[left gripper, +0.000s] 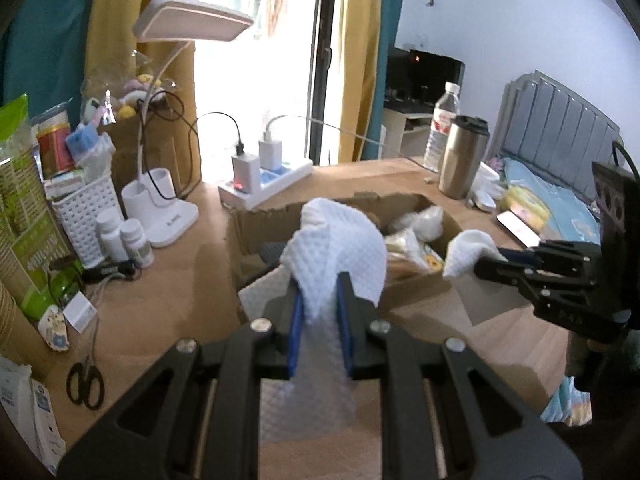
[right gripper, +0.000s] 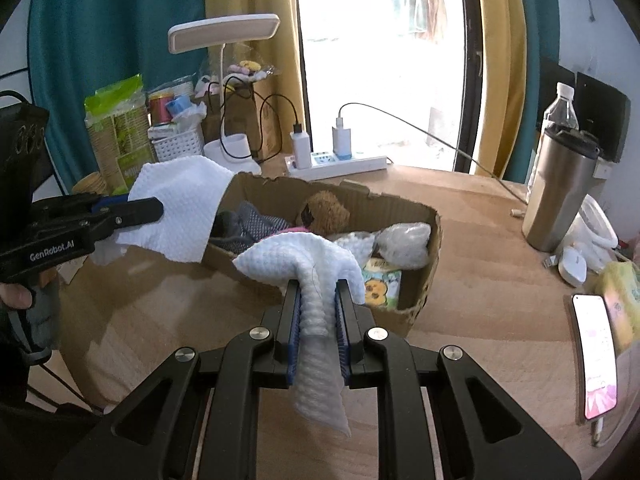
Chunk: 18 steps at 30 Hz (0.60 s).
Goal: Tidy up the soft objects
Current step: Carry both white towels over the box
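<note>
A white textured cloth (left gripper: 340, 252) is pinched by both grippers. My left gripper (left gripper: 320, 288) is shut on one end, which billows above its jaws; in the right wrist view it (right gripper: 160, 208) comes in from the left with that end (right gripper: 180, 208) hanging. My right gripper (right gripper: 318, 284) is shut on the other end (right gripper: 304, 260), just in front of the open cardboard box (right gripper: 420, 296). The box holds a brown plush toy (right gripper: 326, 214), a grey knit item (right gripper: 248, 224), crumpled white plastic (right gripper: 404, 244) and a cartoon tissue pack (right gripper: 378, 284).
On the wooden desk (right gripper: 480, 320) stand a steel tumbler (right gripper: 560, 188), a water bottle (right gripper: 560, 108), a phone (right gripper: 594, 356), a power strip (right gripper: 340, 162), a white lamp (left gripper: 172, 208), pill bottles (left gripper: 124, 240), a white basket (left gripper: 86, 208) and scissors (left gripper: 84, 384). A bed (left gripper: 560, 200) lies to the right.
</note>
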Available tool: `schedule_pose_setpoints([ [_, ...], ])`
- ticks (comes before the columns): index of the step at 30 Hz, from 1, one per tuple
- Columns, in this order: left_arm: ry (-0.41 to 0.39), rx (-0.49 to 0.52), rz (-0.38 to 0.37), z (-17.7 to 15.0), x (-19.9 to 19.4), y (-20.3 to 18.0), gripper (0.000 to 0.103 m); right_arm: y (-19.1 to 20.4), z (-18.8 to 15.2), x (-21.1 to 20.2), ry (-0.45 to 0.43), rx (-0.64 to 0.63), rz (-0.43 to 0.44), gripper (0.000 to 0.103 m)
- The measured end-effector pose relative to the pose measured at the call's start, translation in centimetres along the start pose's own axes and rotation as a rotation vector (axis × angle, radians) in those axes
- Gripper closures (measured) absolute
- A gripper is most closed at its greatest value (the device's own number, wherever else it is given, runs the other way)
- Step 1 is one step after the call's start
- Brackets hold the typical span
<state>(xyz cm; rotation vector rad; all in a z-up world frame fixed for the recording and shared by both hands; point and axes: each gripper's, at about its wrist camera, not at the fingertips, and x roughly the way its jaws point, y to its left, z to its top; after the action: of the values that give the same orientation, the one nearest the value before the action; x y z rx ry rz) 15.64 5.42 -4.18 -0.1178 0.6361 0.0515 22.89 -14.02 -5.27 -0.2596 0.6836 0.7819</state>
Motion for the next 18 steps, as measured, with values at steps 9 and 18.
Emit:
schedule_pose_setpoints([
  [9, -0.019, -0.01, -0.002, 1.6, 1.3, 1.3, 0.087, -0.7, 1.4, 0.4, -0.02, 0.001, -0.029, 0.086],
  [18, -0.01, -0.024, -0.023, 2.3, 3.4, 2.4, 0.087, -1.0, 3.2, 2.0, -0.023, -0.002, -0.048, 0.086],
])
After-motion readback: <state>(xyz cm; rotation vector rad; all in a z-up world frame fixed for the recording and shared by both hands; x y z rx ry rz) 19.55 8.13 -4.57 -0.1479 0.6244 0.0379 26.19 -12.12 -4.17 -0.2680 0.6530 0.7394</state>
